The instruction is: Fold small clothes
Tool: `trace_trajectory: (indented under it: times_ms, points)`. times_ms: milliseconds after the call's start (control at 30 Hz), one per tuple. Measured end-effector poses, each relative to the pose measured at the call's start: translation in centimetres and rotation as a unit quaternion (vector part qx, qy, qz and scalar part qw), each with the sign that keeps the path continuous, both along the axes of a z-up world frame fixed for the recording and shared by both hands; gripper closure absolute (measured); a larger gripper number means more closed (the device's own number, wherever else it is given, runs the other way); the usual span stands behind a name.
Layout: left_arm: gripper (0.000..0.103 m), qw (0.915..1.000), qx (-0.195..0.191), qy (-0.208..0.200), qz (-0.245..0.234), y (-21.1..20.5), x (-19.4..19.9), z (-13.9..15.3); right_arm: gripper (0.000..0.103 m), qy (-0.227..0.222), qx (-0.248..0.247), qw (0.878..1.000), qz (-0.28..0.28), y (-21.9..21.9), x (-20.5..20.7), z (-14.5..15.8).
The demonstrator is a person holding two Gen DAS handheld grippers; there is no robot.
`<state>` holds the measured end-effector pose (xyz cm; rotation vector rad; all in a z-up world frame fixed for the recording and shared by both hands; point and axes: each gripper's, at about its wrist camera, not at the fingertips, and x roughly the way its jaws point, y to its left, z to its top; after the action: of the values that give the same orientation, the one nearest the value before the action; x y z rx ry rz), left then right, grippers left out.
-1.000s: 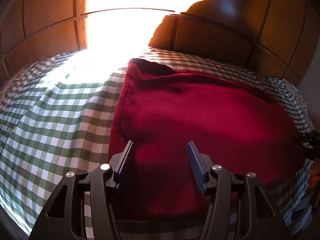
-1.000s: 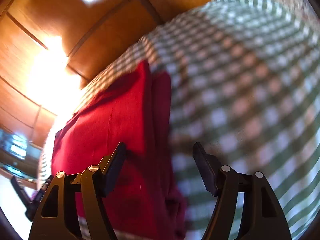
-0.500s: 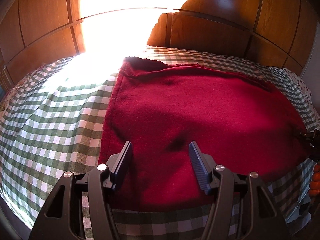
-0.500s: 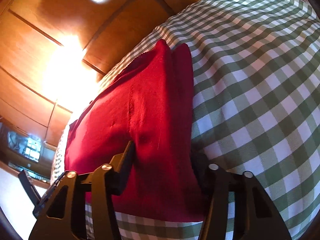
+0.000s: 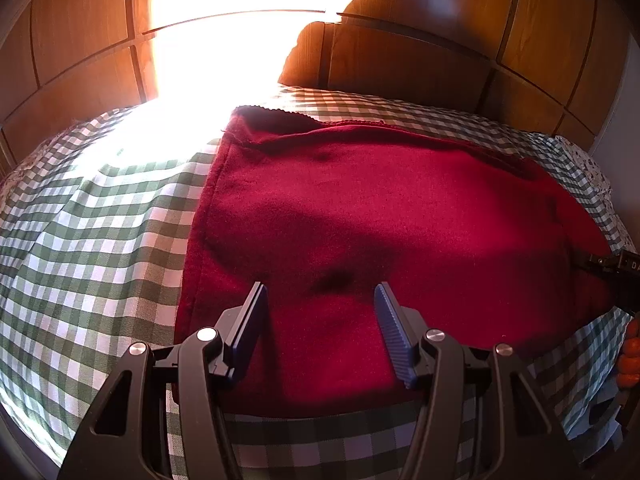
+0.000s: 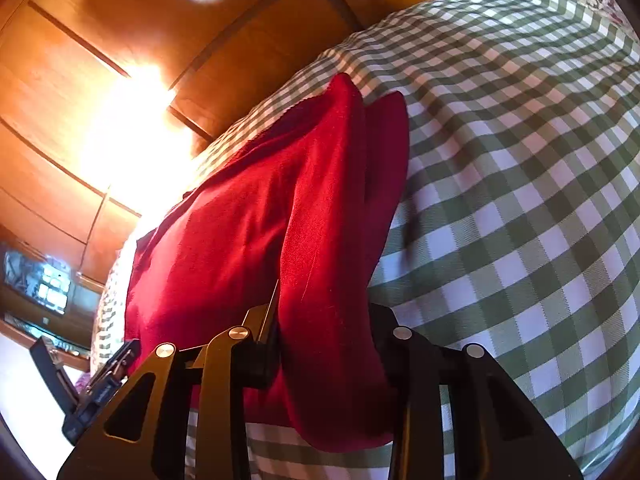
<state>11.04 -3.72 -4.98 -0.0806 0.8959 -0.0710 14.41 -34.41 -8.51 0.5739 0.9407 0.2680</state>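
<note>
A dark red garment (image 5: 400,220) lies spread on the green checked bedspread (image 5: 100,240). My left gripper (image 5: 320,292) hovers open over the garment's near edge; its blue pads touch nothing. In the right wrist view the garment's (image 6: 240,220) right edge is bunched into a raised fold. My right gripper (image 6: 324,320) is closing its jaws on that fold, and the cloth fills the gap and hides the pads. The right gripper (image 5: 616,268) also shows at the garment's right edge in the left wrist view. The left gripper (image 6: 100,384) appears at the lower left of the right wrist view.
Wooden panelling (image 5: 440,60) rises behind the bed, with a strong glare patch on it. Bare checked bedspread (image 6: 520,160) stretches to the right of the garment. Floral fabric (image 5: 580,160) lies at the far right corner. Orange-gloved fingers (image 5: 628,356) show at the right edge.
The right gripper's jaws have narrowed around the garment's right edge, gathering it into a raised fold. The left gripper has stayed over the near edge with the same opening.
</note>
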Motion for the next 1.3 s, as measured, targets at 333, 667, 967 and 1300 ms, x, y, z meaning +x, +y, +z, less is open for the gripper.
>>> trace_trajectory:
  times_ms: [333,667,967,1300]
  points:
    - [0.053,0.9972,-0.074,0.007,-0.005,2.6,-0.3,0.6,0.074,-0.078,-0.016,0.994,0.073,6.1,-0.4,7.1]
    - [0.060,0.9811,-0.192,0.001,0.021,10.3,-1.3,1.7,0.074,-0.107,-0.016,0.974,0.197,17.7,0.8,9.7]
    - [0.060,0.9598,-0.278,0.008,0.036,14.2,-1.7,1.4,0.074,-0.092,-0.099,0.945,0.298,28.0,-0.1,5.8]
    - [0.042,0.9445,-0.327,0.034,-0.006,13.1,1.0,2.5,0.053,-0.135,-0.105,0.926,0.336,28.0,-2.7,5.3]
